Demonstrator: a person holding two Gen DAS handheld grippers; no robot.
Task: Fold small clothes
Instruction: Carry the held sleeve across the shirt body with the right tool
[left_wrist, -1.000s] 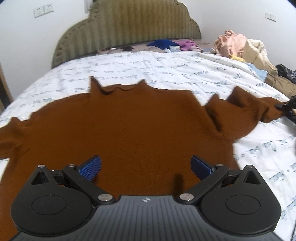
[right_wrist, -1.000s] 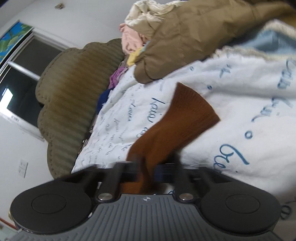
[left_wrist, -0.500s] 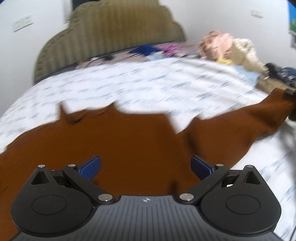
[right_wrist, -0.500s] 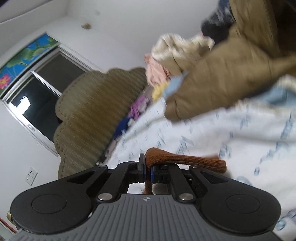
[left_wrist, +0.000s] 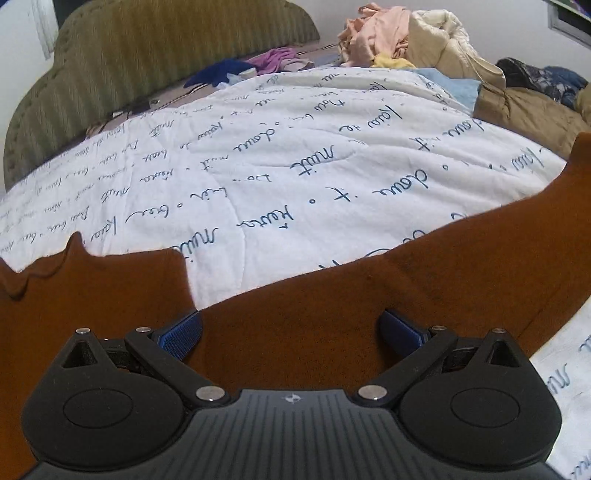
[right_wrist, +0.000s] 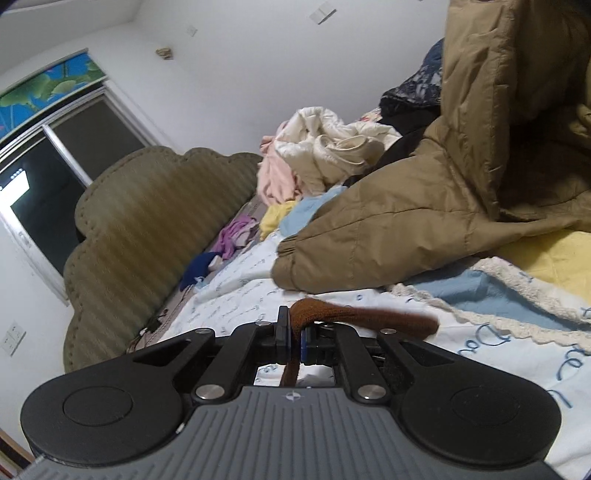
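Our right gripper (right_wrist: 293, 341) is clenched on the cuff end of the brown sweater's sleeve (right_wrist: 354, 317); the knit bunches over the pinch, its free end flops out to the right, and a strip hangs down between the fingers. Our left gripper (left_wrist: 290, 328) is released, its blue pads (left_wrist: 181, 332) spread wide just above the brown sweater (left_wrist: 295, 332), which lies spread across the white bed quilt (left_wrist: 295, 166) printed with blue script. From the left wrist view the sleeve rises off the quilt toward the right edge, so we judge the step in hand to be carrying that sleeve in over the body.

To do this well, we should keep the right pinch firm, since only a small bite of knit is held and it could slip. We would carry the sleeve across low and level, so it lays flat rather than twisting. The left gripper would best press down on the body near the shoulder line, to stop the soft knit dragging along the quilt. We cannot tell whether it touches the cloth now.

Beyond the quilt, a tan padded jacket (right_wrist: 424, 221) and a heap of pale clothes (right_wrist: 325, 155) sit close on the right; we should keep the sleeve clear of them.
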